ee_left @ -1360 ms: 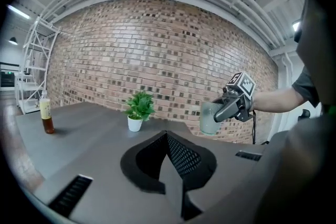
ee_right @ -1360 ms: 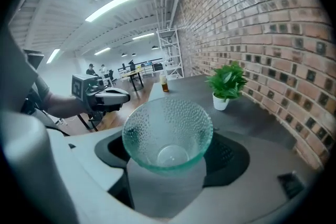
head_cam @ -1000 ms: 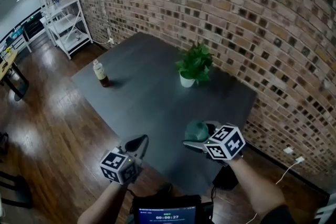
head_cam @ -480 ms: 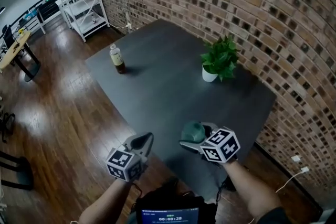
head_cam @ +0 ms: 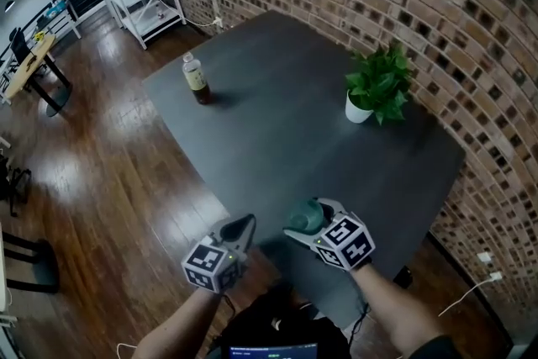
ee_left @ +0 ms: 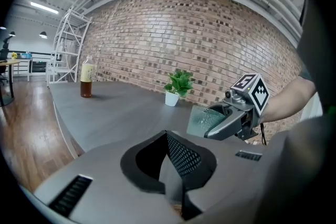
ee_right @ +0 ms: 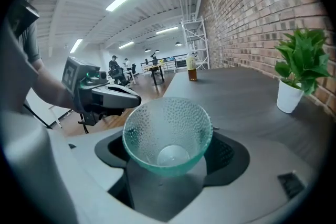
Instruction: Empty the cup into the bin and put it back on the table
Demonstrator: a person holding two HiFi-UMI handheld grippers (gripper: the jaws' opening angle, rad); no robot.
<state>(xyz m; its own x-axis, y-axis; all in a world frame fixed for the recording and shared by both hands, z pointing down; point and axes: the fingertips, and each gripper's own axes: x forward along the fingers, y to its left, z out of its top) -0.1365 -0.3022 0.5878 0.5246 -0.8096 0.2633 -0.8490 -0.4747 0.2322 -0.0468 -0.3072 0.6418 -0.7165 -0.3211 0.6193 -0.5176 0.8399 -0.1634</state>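
Right gripper view: green cup (ee_right: 168, 136) in jaws looks empty.

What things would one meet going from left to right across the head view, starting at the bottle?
bottle → left gripper → cup → potted plant

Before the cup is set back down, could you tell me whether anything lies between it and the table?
Nothing visible does: the cup in the right gripper is above a bare stretch of table; the bottle and plant stand far off.
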